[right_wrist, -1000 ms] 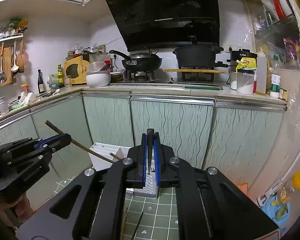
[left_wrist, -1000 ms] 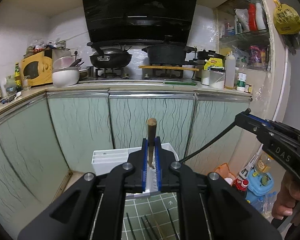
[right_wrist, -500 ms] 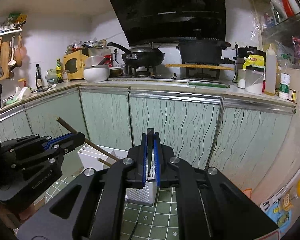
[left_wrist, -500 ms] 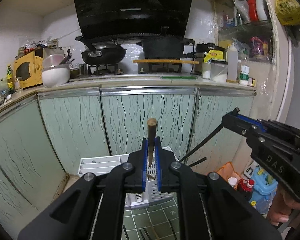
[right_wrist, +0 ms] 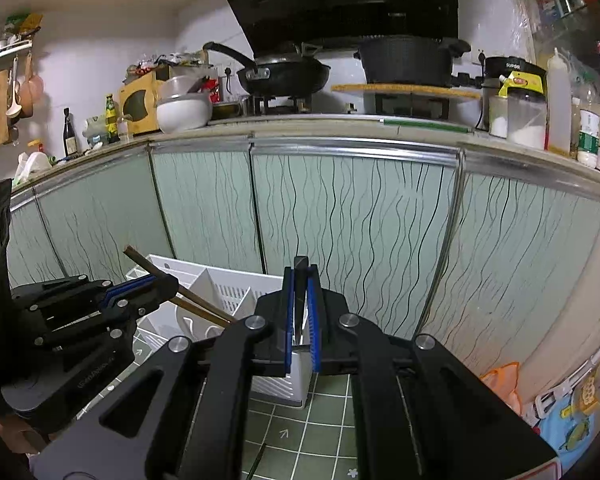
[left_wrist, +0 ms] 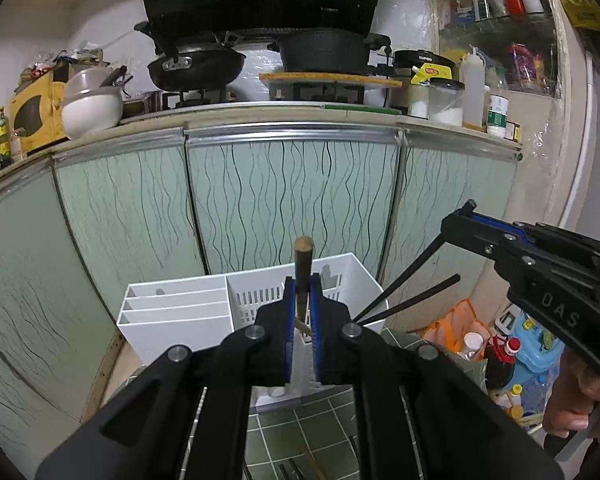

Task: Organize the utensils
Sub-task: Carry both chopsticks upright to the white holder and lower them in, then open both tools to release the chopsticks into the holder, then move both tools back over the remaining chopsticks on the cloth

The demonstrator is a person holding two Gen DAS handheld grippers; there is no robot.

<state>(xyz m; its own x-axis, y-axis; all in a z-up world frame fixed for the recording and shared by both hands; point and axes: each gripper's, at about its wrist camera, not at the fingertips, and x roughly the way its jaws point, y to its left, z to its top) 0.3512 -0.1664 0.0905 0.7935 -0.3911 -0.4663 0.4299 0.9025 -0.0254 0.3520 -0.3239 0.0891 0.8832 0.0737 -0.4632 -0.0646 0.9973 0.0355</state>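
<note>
while right tongs (right_wrist: 301,312) hide theirs, left view shows black chopsticks (left_wrist: 404,298).

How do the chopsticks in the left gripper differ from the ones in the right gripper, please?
The left gripper holds brown wooden chopsticks; the right gripper holds black chopsticks. The brown pair looks thicker, the black pair slimmer. Both pairs are clamped and slant down toward the white utensil caddy.
</note>
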